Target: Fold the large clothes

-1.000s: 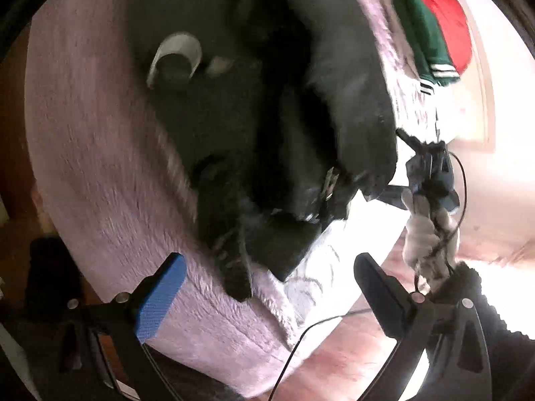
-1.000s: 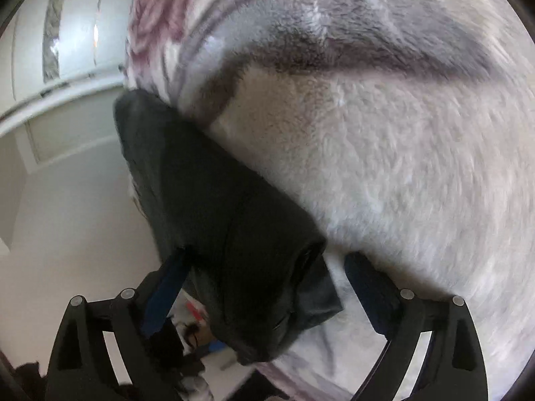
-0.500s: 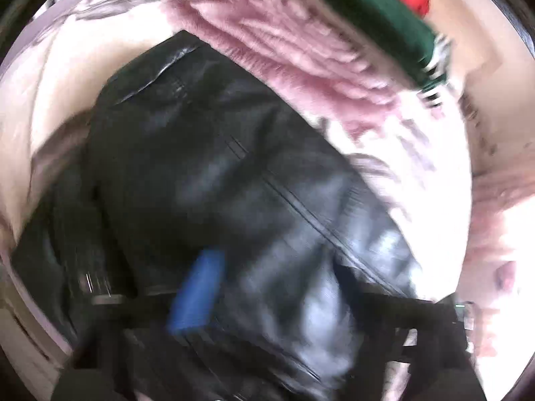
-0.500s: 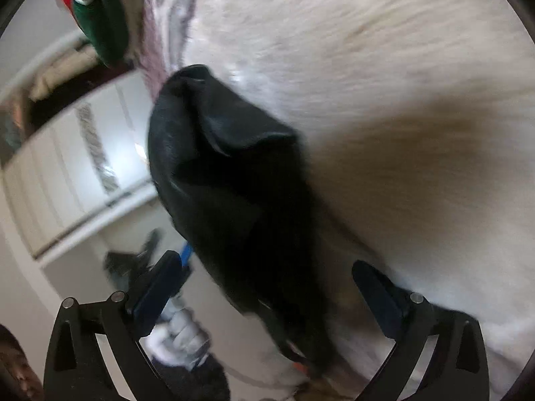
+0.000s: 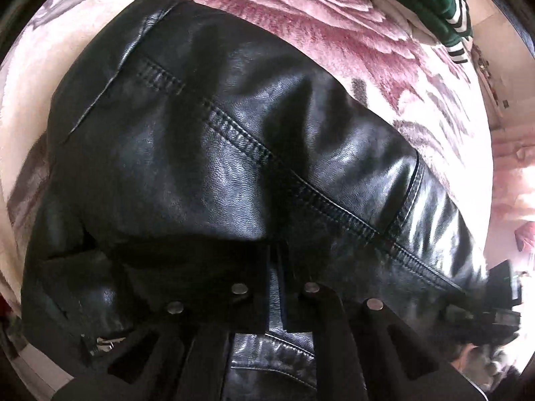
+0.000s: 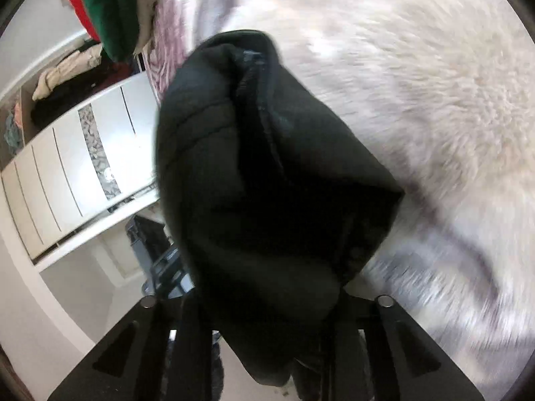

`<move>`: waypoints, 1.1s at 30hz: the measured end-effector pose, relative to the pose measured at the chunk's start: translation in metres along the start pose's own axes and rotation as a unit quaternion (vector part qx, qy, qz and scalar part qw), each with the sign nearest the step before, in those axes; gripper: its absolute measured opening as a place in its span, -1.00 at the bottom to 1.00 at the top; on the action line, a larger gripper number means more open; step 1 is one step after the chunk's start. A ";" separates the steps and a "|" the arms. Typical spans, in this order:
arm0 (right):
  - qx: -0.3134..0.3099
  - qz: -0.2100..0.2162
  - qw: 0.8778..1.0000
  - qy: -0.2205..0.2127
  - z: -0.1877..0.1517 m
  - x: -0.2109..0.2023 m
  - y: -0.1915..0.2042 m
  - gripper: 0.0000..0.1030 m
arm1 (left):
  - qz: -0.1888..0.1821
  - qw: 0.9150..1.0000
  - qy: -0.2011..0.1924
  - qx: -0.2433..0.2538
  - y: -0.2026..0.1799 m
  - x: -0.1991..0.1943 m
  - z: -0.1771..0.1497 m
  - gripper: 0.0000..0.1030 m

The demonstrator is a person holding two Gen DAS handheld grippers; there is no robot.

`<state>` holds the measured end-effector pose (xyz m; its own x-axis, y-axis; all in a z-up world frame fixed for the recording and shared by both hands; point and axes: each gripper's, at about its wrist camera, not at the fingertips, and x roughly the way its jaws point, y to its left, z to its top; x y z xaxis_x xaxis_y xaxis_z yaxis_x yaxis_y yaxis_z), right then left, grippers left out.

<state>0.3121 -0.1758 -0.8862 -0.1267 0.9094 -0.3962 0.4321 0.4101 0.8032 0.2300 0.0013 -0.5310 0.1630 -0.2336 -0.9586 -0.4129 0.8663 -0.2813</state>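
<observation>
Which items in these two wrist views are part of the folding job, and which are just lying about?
In the job:
black leather jacket
left gripper, shut on it
right gripper, shut on it

Lying about:
floral fleece blanket, under the jacket
green and red garment
white wardrobe

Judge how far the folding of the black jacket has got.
Done: the jacket lies bunched on the blanket. In hand: the left gripper and right gripper each pinch a part of it. Left: flattening and neat folds; nothing looks finished.
</observation>
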 end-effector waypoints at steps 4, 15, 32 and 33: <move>-0.035 -0.027 0.999 0.005 -0.015 0.004 0.050 -0.61 | -0.036 0.999 -0.001 -0.005 0.008 0.006 0.008 -0.91; -0.046 -0.117 0.992 -0.009 -0.052 0.089 0.181 -0.61 | -0.163 0.986 0.021 -0.013 0.065 -0.014 0.011 -0.93; 0.084 -0.308 0.947 0.032 -0.017 0.363 0.265 0.70 | -0.219 0.951 -0.044 -0.213 0.264 -0.108 -0.147 0.21; 0.095 -0.278 0.954 0.055 -0.016 0.368 0.269 0.78 | -0.238 0.943 -0.049 -0.228 0.266 -0.112 -0.158 0.21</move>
<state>0.3671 0.2704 -0.8093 -0.4724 0.5604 -0.6803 0.4238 0.8212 0.3822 -0.0400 0.1878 -0.5056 0.4993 -0.4862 -0.7171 -0.6116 0.3884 -0.6892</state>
